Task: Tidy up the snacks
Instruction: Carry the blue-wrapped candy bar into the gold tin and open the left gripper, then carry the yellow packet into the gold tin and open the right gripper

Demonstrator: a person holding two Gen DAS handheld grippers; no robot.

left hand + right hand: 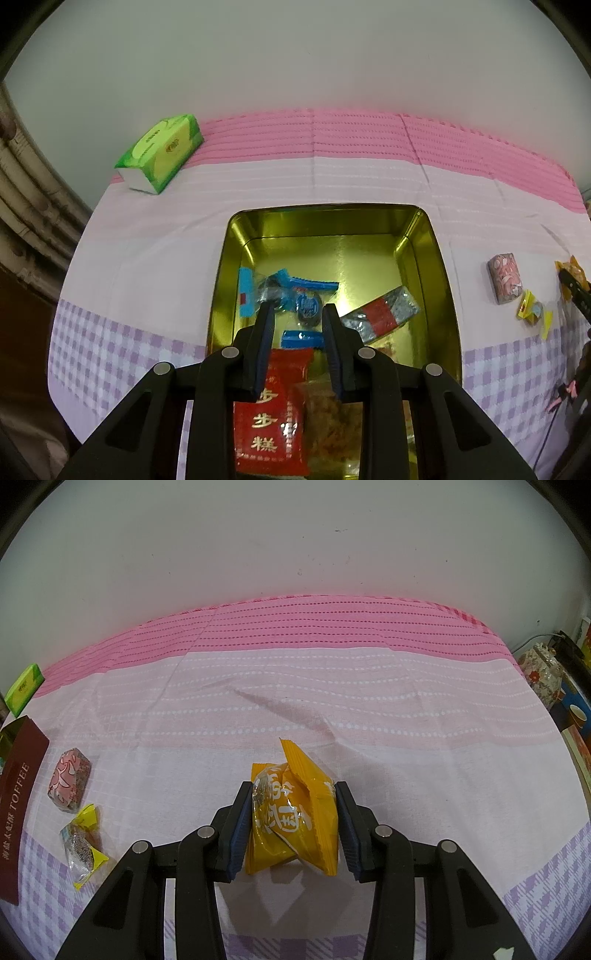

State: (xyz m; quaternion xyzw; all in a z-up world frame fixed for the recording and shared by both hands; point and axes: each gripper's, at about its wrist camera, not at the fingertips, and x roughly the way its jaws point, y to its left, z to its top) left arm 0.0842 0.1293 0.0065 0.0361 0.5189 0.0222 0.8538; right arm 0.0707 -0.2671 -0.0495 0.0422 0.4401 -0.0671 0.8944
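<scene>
A gold tin (332, 214) sits open on the pink and lilac cloth. Inside lie blue packets (291, 286), a silver-and-red bar (384, 312), a red packet with gold characters (273, 424) and a clear bag of orange snack (332, 424). My left gripper (297, 308) hovers over the tin's near half, its jaws drawn close with only a narrow gap and nothing in it. My right gripper (293, 786) is shut on an orange snack packet (295, 812), low over the cloth to the right of the tin. A pink wrapped snack (69, 779) and a yellow candy (83, 842) lie between tin and packet.
The tin's brown side reading TOFFEE (18, 812) shows at the right wrist view's left edge. A green tissue pack (162, 155) lies at the cloth's far left corner by the wall. A floral teapot (543, 672) and a cup stand off the table's right end.
</scene>
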